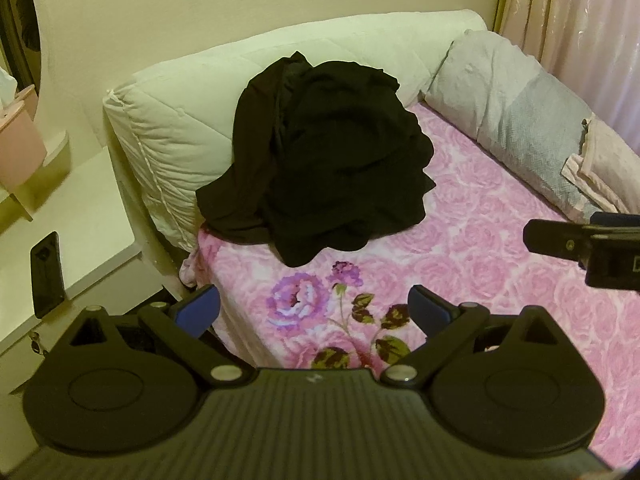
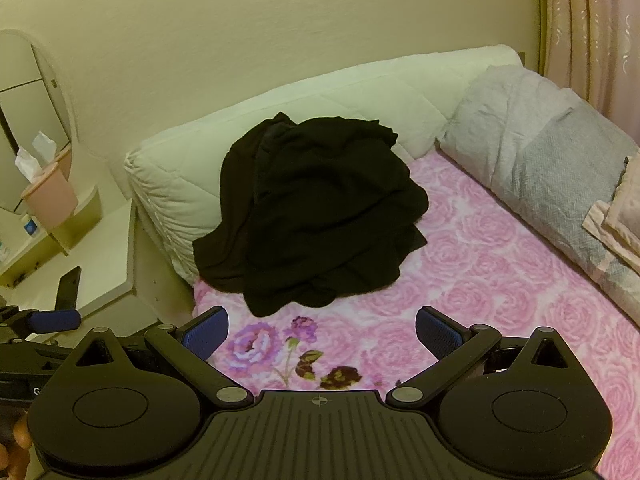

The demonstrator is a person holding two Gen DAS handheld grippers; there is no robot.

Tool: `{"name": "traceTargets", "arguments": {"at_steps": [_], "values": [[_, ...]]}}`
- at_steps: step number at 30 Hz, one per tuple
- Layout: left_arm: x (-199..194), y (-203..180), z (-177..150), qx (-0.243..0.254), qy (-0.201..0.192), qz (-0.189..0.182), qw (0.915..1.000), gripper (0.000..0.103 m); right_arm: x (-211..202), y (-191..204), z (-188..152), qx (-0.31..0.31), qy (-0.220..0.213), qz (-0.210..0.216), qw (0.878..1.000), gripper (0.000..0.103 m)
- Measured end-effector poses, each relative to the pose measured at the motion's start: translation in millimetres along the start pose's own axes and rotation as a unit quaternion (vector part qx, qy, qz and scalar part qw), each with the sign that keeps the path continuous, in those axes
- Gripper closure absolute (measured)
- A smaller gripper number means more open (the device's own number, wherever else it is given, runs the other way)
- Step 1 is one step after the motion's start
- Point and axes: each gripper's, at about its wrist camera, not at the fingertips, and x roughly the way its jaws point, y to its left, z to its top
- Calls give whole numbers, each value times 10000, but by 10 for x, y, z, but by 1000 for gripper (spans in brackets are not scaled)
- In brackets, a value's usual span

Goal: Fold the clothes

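Both my left gripper (image 1: 316, 306) and right gripper (image 2: 322, 330) gape empty, short of the black clothes (image 1: 324, 160); grabbing the heap blindly risks pinching several layers.

White pillow (image 1: 168, 128), grey blanket (image 1: 516, 116), phone (image 1: 47, 274) on nightstand (image 1: 92, 216).

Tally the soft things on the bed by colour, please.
Black clothes pile: 1
White quilted bolster: 1
Grey rolled blanket: 1
Pale pink folded cloth: 1
Total: 4
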Motion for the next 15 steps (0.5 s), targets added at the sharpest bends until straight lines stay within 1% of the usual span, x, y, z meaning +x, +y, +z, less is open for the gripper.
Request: {"name": "traceTargets", "arguments": {"at_steps": [4,10,15], "values": [[12,8,32,-198,-4,65,9998,4,12,-12,2,1,4,-2,10000,1],[45,-9,65,-231,56,127,9996,4,17,-59,-6,13,8,1,10000,1],[80,-9,75,-284,110,42,9995,4,28,-94,7,21,19,-10,10000,1]]}}
